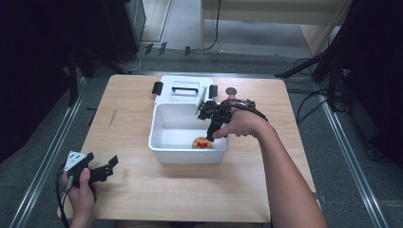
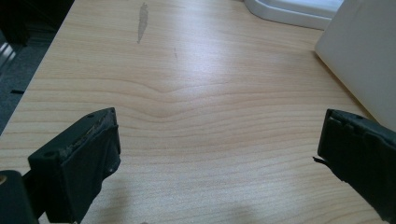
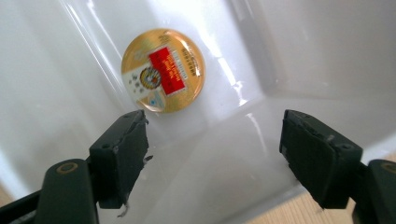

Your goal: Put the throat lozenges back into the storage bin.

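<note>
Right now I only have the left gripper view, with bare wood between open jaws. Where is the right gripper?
Observer: In the high view the right gripper reaches down into a white tub mid-table.
Operator: Anything in that tub?
Observer: A round gold tin with a red label, by the wall on the person's side.
Operator: Is it gripped?
Observer: No. The right gripper view shows the jaws apart with nothing between them; the tin lies beyond the tips.

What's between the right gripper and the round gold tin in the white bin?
Nothing visible. The right gripper is already inside the white bin, and the gold tin lies flat on the bin's floor just ahead of the jaws, which stand apart with nothing between them.
</note>
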{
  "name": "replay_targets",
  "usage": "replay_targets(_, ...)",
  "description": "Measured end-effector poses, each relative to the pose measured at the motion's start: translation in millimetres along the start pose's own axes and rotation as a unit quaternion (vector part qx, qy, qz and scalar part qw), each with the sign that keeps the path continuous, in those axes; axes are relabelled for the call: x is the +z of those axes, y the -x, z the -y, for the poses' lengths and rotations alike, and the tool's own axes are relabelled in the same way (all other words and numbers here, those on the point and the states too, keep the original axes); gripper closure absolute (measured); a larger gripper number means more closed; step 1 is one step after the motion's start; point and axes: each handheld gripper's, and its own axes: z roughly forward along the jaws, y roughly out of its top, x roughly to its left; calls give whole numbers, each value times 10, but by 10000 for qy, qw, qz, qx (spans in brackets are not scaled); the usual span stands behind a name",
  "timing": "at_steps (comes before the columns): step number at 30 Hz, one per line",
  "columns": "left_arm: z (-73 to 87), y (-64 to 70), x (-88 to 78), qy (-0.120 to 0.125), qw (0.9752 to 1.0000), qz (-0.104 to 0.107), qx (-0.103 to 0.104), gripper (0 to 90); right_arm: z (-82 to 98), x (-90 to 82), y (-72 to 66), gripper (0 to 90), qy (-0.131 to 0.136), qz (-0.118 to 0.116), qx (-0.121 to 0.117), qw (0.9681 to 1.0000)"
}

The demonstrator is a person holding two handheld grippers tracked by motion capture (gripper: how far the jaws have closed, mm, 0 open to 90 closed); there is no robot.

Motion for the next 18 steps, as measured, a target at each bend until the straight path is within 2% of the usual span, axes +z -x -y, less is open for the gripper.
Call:
replay_targets(6,-1,-1,2,0,10000,1,13,0,57,-224,-19,248,343,5,-20,9994)
replay_targets(10,-1,2,2,3,10000,-11,27,0,125,-355,-16,246,405,87,7,9991)
replay_targets(18,-1,7,0,-8,10000,-20,57,0,362,-499,42,190,449,219,337,9982)
